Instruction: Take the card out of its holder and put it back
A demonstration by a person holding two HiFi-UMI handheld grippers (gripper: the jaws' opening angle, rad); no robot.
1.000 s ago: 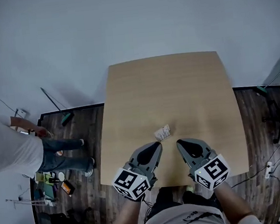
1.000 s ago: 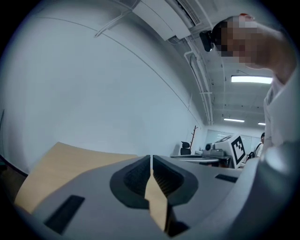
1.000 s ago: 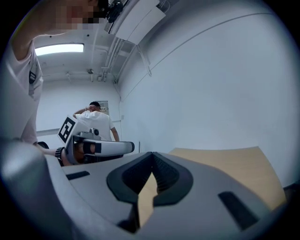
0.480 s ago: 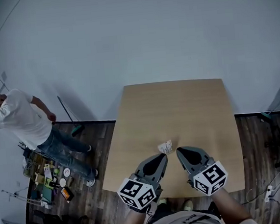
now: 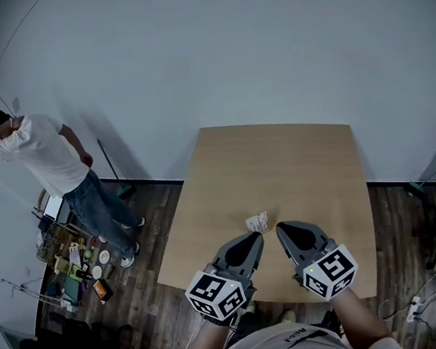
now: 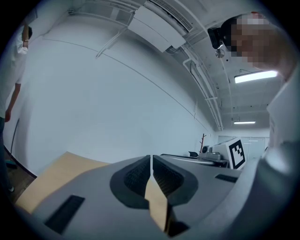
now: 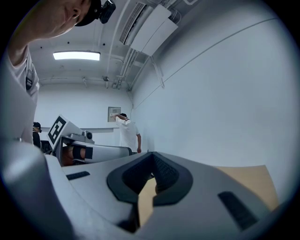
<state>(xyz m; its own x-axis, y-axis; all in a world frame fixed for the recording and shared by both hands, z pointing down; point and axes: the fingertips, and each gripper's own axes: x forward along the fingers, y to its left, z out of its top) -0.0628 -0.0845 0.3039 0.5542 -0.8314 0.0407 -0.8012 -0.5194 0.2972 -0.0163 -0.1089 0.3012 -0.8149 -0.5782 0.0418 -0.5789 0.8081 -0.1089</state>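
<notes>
A small white card in its holder (image 5: 257, 222) lies on the tan table (image 5: 278, 156), towards the near edge. My left gripper (image 5: 255, 238) hovers just short of it with its tips almost at the card's near side. My right gripper (image 5: 281, 227) sits a little to the card's right. In the left gripper view the left gripper (image 6: 151, 157) has its jaws pressed together with nothing between them. The right gripper (image 7: 151, 154) in its own view is likewise shut and empty. Neither gripper view shows the card.
A person in a white shirt (image 5: 44, 160) stands on the dark wooden floor far left, beside floor clutter (image 5: 74, 272) and a broom (image 5: 115, 176) leaning on the wall. The same person (image 7: 127, 133) shows in the right gripper view. A white wall rises behind the table.
The head view has shifted, so the table sits lower and further right. The person at left has straightened up and moved towards the wall. Both grippers stay shut near the card.
</notes>
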